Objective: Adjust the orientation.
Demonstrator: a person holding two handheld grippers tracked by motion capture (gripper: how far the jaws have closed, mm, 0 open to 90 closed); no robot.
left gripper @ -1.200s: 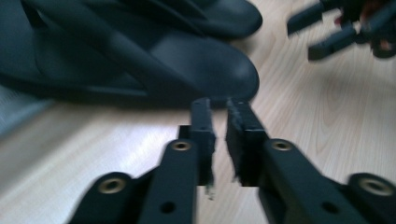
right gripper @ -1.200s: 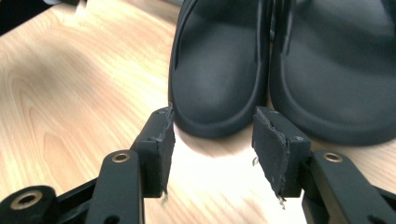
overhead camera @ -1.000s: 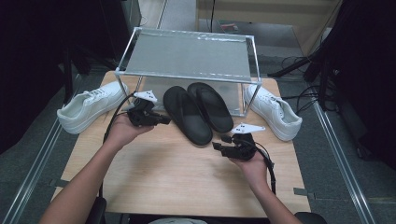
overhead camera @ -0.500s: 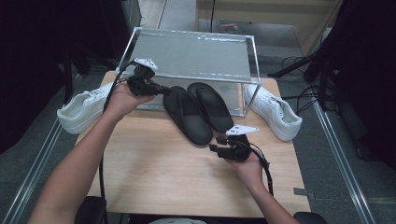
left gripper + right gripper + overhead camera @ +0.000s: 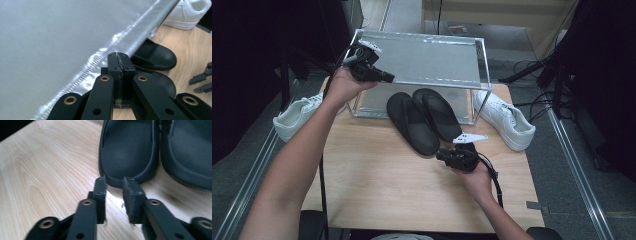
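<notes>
Along the bottom edge of the high view, two forearms are coming up onto the wooden table (image 5: 377,190), whose near half is lying bare and offering open room. Right of centre, the right gripper (image 5: 443,157) is resting low in the person's hand, pointing left toward the heel of the nearer black slipper (image 5: 412,122). From the right gripper view, its jaws have just been closing and are standing a narrow gap apart with only table grain between them, the tips just short of that slipper's rounded heel edge (image 5: 125,152); the pads are not pressing on anything. Just beside it, the second black slipper (image 5: 439,112) is lying parallel, their long sides touching or nearly so, both toes reaching under the front rail of the clear shelf rack (image 5: 422,80). Farther back at upper left, the left gripper (image 5: 388,78) is hovering over the rack's front left corner; in the left gripper view its jaws are pressed flat together, holding nothing, with the rack's frosted top (image 5: 62,37) sloping past them and its bright front edge running diagonally. At the frame's left, a white sneaker (image 5: 299,115) is overhanging the table's left edge, while another white sneaker (image 5: 507,122) is sitting at the right edge just beside the rack's right post, leaving little spare room on either flank.
</notes>
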